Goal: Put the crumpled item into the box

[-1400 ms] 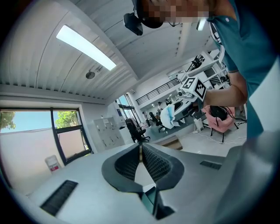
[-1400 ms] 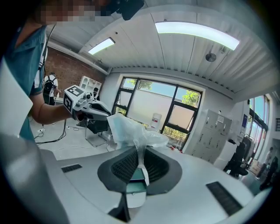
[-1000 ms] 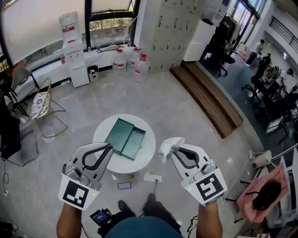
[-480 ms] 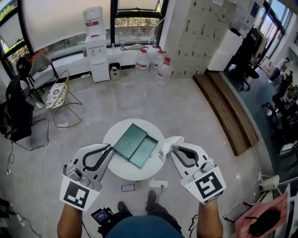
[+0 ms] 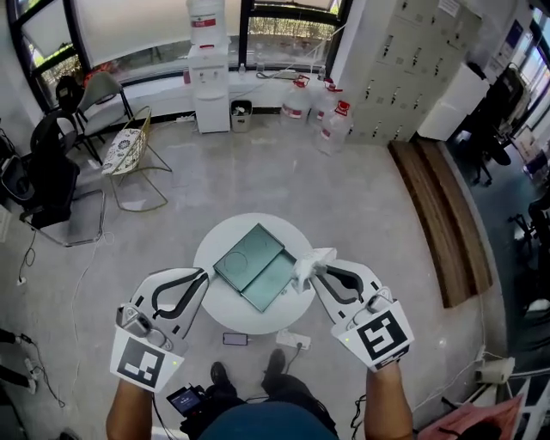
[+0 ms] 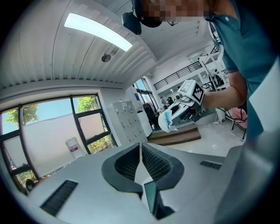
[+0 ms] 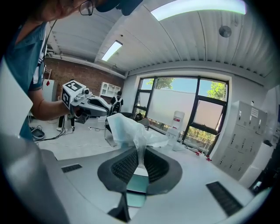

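Wad pinched in right gripper (image 5: 316,273), box (image 5: 256,266) lying open on the table (image 5: 215,311).
Right jaws are clenched on the white wad (image 5: 308,262), which hangs just at the box's 3 o'clock edge; left gripper (image 5: 204,273) is closed on nothing at its 7 o'clock. Best, I'd say, to carry the wad toward 9 o'clock until it's squarely over the box, then release it low.

No legible text, number or brand anywhere; red label on the water-dispenser bottle (image 5: 206,15) too small.
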{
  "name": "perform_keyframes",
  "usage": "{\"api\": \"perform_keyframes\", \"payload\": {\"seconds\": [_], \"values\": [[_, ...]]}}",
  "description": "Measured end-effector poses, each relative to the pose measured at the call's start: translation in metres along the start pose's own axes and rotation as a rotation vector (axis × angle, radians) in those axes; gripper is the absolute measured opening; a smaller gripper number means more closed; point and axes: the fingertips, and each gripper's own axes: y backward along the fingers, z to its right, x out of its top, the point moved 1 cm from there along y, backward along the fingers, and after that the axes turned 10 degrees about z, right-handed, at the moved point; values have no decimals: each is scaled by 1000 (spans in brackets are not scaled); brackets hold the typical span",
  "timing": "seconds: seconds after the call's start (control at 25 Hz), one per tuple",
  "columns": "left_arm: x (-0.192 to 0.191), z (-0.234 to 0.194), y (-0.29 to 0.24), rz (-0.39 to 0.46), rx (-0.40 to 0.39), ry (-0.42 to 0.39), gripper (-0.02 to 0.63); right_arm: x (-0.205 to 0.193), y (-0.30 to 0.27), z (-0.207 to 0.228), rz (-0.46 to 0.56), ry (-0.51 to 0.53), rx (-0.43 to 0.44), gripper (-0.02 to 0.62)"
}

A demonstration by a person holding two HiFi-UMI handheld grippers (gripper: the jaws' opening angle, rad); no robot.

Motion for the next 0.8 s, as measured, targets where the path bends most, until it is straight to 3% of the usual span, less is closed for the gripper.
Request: {"api": "perform_keyframes", "payload": {"seconds": [0.24,0.8], "values": [[-39,-1,-16,-51,28,41,34,-45,-32,11,-32,-29,65,58],[-148,44,-41,-147,33,111,35,-181,-82,-3,-123,-125,157,58]]}}
